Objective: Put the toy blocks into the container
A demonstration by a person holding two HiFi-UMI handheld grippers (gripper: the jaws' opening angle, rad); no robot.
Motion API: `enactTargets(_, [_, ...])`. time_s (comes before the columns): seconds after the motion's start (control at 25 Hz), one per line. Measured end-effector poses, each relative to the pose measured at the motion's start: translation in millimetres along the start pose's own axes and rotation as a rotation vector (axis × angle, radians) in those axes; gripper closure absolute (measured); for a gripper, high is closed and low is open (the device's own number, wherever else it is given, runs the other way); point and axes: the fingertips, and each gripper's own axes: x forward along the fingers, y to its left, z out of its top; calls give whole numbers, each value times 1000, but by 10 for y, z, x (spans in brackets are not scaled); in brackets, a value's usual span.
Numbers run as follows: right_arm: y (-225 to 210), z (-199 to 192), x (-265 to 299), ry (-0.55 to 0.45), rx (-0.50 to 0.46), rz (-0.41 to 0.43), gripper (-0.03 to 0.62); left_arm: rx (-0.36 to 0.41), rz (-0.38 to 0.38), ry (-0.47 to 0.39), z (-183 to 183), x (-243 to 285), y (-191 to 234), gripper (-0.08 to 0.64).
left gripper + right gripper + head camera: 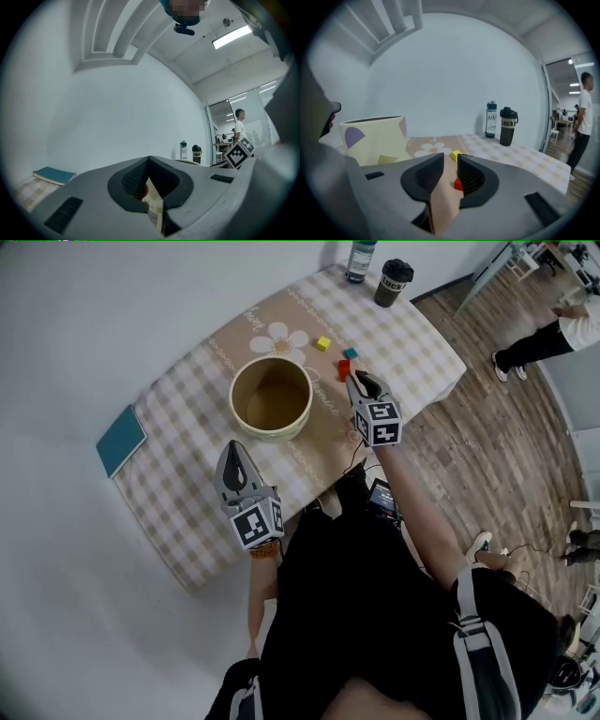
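Note:
A round cream container (270,397) stands open on the checked tablecloth (178,512). To its right lie a yellow block (322,343), a teal block (350,353) and a red block (344,369). My right gripper (355,381) hovers just at the red block, jaws a little apart. In the right gripper view the red block (458,184) shows low in the gap of that gripper (450,157), with no pad pressing on it. The yellow block (456,155) lies beyond and the container (375,140) stands to the left. My left gripper (234,447) hangs near the container's front, shut and empty (149,160).
A teal book (121,440) lies at the table's left edge. A bottle (360,261) and a black cup (394,282) stand at the far corner. The table's right edge drops to a wooden floor, where a person (548,334) stands.

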Motion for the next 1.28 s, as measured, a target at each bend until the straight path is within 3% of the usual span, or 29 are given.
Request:
enactTargets(0.08, [-16,-108,111,47,35,8,461,-10,11,2,-36,16,30,561])
enactTargets(0.28, [-143,-343,361,145,49,-25,453,-6,25,18,-81,77,78,561])
enactTargets(0.36, [-172,-461,459,196,70,-26,380,-3,33,27,-102,91,98,561])
enactTargets(0.56, [-223,-713,597,288,112,-40,380,1,45,41,-125,112,136,561])
enactTargets(1.04, [-251,-885,698,358,167,-53,380,7,51,56,-185,165,140,561])
enactTargets(1.12, [-255,-909,686,364,174,-60,422,6,49,54,-188,168,135,561])
enactTargets(1.28, [-262,-923,669,370,177,-65,429,15,51,55,-172,180,115,561])
